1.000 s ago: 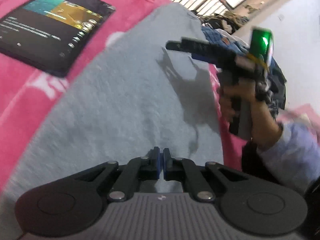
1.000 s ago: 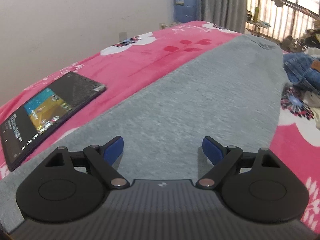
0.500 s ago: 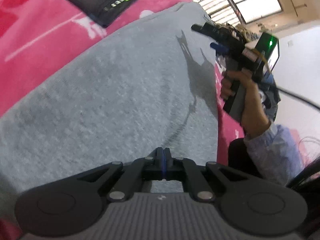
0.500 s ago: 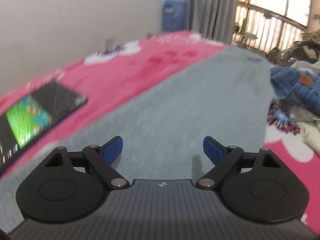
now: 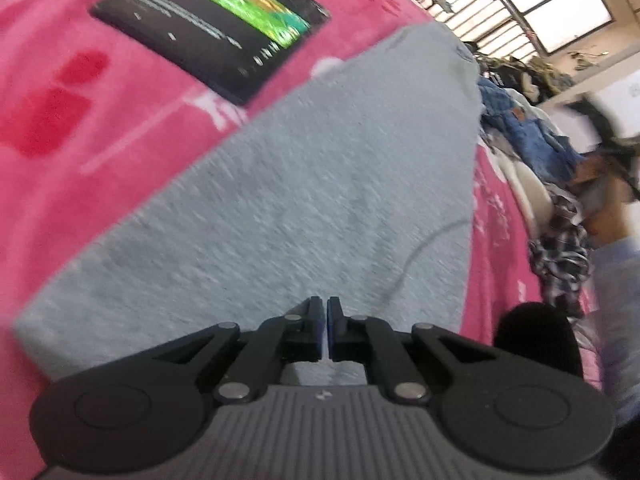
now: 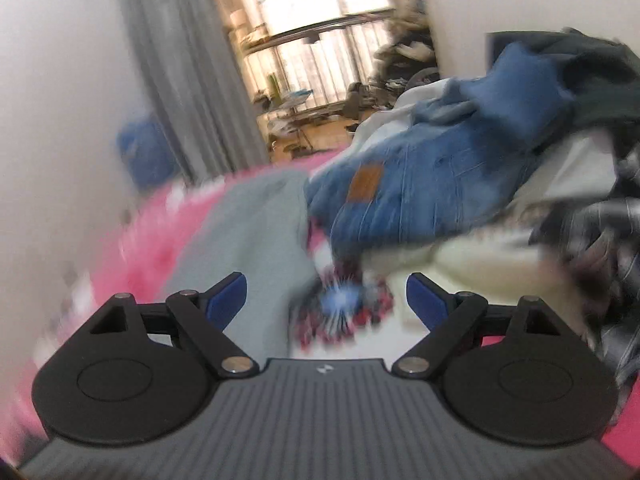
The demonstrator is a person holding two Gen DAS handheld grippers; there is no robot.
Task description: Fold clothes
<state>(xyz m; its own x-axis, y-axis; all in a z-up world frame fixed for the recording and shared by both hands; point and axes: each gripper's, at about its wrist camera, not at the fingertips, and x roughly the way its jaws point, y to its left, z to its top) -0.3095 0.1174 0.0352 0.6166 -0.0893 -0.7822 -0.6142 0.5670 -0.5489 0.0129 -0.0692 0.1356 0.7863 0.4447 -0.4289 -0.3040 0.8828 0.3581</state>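
Grey knit garment [image 5: 304, 184] lies flat along the bed [image 5: 80, 168], running toward the far edge, a tablet [image 5: 212, 20] beside it on the pink cover. Left tool [image 5: 324, 320] has its jaws together low over the near end of the garment; I can't tell if any cloth is pinched between the pads. Right tool [image 6: 326, 300] has jaws wide apart with nothing in them, and faces the clothes pile [image 6: 500, 152] at the bed's far right side; that view is heavily motion-blurred.

My read: grey piece looks laid out, right tool is free for the next grab. To do this well:
- keep left tool pinning the near end so the cloth doesn't slide on the fleece
- bring right tool to a far corner or side hem, pinch the edge only, one layer
- lift just clear, carry it over, lay it down square to the near edge
- slow down; the blur makes aiming a guess

Materials: garment is a heathered jersey, soft, limp, slightly fuzzy, with a loose thread on it near the left tool. Cover is plush pink fleece with white and red motifs, grippy. Pile has stiff blue jeans [image 6: 420, 188] with a tan patch, plus cream and dark fabrics, all crumpled.
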